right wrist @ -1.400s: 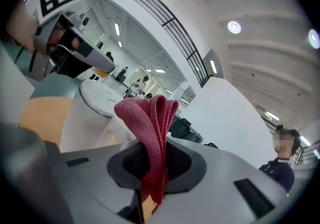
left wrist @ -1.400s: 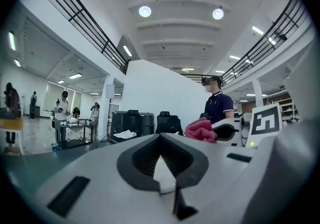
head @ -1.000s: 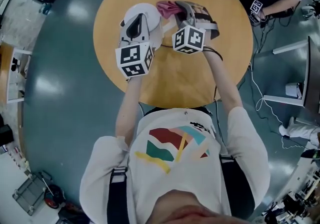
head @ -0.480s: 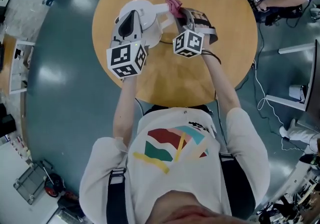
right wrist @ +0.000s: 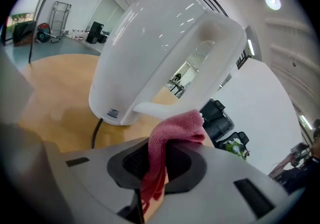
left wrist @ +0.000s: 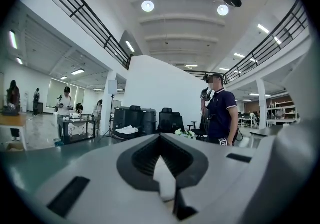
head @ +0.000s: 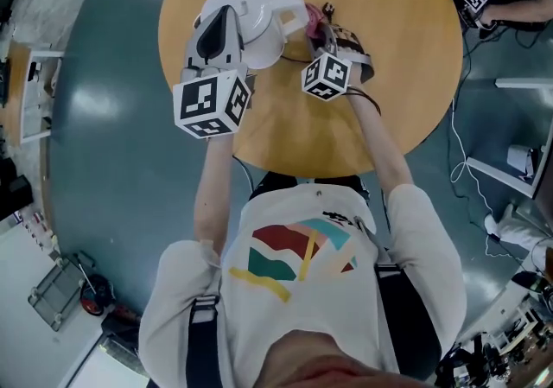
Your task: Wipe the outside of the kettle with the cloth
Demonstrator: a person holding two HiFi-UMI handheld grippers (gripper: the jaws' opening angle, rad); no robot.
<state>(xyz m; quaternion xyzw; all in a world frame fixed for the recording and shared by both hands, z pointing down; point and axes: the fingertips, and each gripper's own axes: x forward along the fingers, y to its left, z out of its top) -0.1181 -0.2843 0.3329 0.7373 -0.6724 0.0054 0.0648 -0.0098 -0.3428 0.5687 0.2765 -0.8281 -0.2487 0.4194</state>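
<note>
While left gripper (head: pixel 223 28) fingers (left wrist: pixel 142 155) clamp kettle (right wrist: pixel 150 48), right gripper (right wrist: pixel 155 165) fingers (right wrist: pixel 125 163) pinch cloth (right wrist: pixel 175 128) | likely wiping handle (right wrist: pixel 220 43) | next: press, sweep body

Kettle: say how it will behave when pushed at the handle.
The kettle looks like smooth, glossy plastic, so probably light and slippery. With its handle sticking out, a push there may turn or tip it unless the left hand-held gripper steadies it. Its cord may drag.
</note>
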